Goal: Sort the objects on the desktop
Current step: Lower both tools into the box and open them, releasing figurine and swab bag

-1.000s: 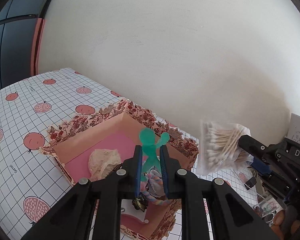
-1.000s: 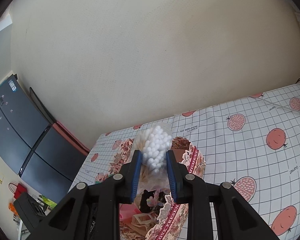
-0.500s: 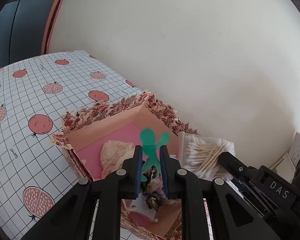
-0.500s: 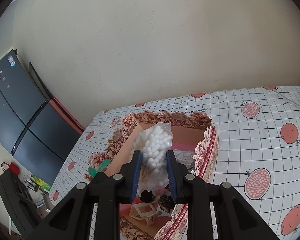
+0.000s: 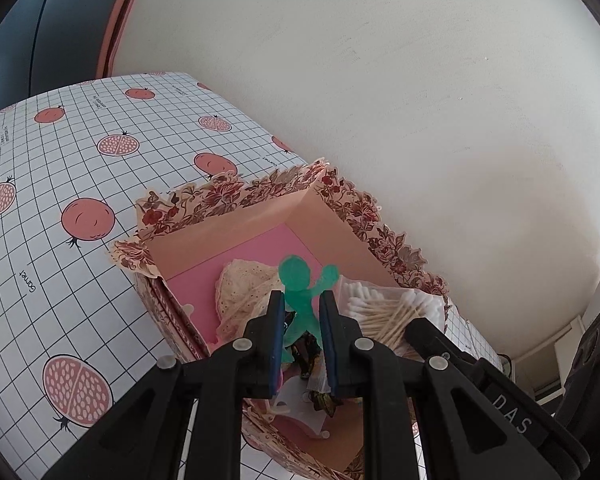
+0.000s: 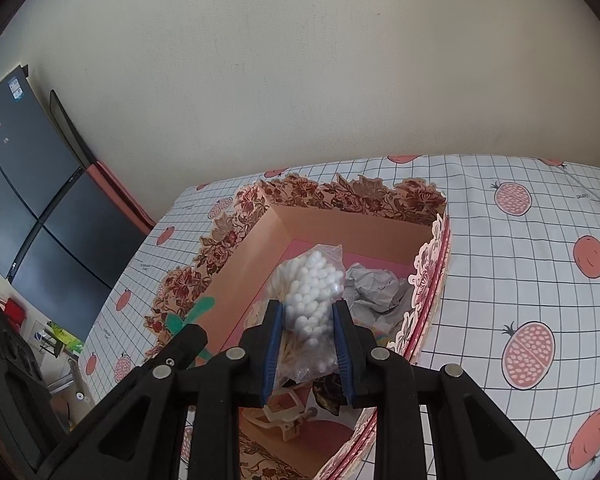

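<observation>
My left gripper (image 5: 302, 306) is shut on a flat green figure (image 5: 296, 274), held upright over the floral-edged pink box (image 5: 228, 236). My right gripper (image 6: 308, 314) is shut on a clear bag of cotton swabs (image 6: 314, 280), low inside the same box (image 6: 340, 224). In the left wrist view the swab bag (image 5: 384, 308) lies just right of the figure, over the box's right rim. In the right wrist view the green figure (image 6: 192, 312) shows at the box's left wall.
In the box lie a cream lace cloth (image 5: 240, 292), crumpled grey paper (image 6: 376, 288), a cream hair clip (image 6: 288, 412) and dark wrappers (image 6: 328, 392). The pomegranate-print tablecloth (image 5: 60, 160) spreads around it. A wall stands close behind; a dark fridge (image 6: 28, 208) is at the left.
Both grippers have sunk toward the box. The swab bag has come from above the rim down into the box, and the green figure hangs lower over its inside.
</observation>
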